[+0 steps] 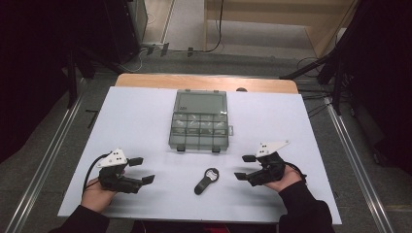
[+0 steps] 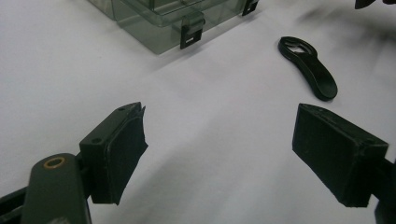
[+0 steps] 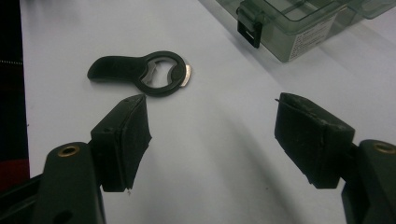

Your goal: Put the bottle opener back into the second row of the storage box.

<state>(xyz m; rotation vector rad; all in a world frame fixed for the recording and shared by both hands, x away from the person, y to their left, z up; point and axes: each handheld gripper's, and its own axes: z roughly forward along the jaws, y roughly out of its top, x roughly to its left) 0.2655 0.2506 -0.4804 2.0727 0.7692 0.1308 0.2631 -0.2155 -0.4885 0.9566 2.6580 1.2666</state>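
A black bottle opener (image 1: 206, 180) lies flat on the white worktop (image 1: 136, 121), at about six o'clock from the clear plastic organiser box (image 1: 199, 121) and well apart from it. Its ring end, with a metal insert, points toward the box; its handle points toward the person.

The right gripper (image 1: 247, 167) rests near the opener at its three o'clock, not touching it. Its fingers (image 3: 125, 140) stand apart with nothing between them. The left gripper (image 1: 143, 169) sits at the opener's nine o'clock, farther off; its fingers (image 2: 119, 151) are spread wide over bare worktop and hold nothing.

The box is closed, with two dark latches on its near edge.
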